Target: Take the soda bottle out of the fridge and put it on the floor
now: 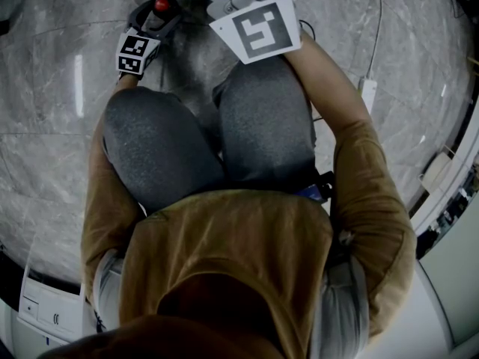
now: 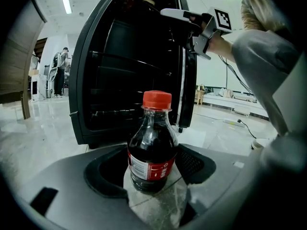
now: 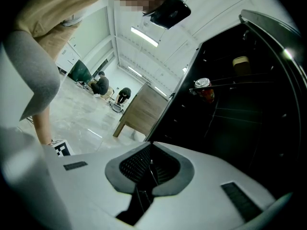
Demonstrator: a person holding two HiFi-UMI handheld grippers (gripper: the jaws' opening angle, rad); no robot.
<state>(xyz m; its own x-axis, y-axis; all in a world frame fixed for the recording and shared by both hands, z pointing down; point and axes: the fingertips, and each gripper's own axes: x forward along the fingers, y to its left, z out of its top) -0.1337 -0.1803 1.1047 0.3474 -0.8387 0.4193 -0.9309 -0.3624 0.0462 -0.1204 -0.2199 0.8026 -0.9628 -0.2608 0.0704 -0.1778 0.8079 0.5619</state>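
Note:
A soda bottle with dark cola, a red cap and a red label stands upright between the pads of my left gripper, which touch both its sides just above the marble floor. The red cap also shows at the left gripper in the head view. Behind the bottle stands the black fridge with its door open. My right gripper is up at the top of that door, shut with nothing in it. Inside the fridge, a can sits on a wire shelf.
A power strip with its cable lies on the floor to the right, seen too as a white strip. A wooden cabinet stands beyond the fridge. People are far off. The person's knees are close behind both grippers.

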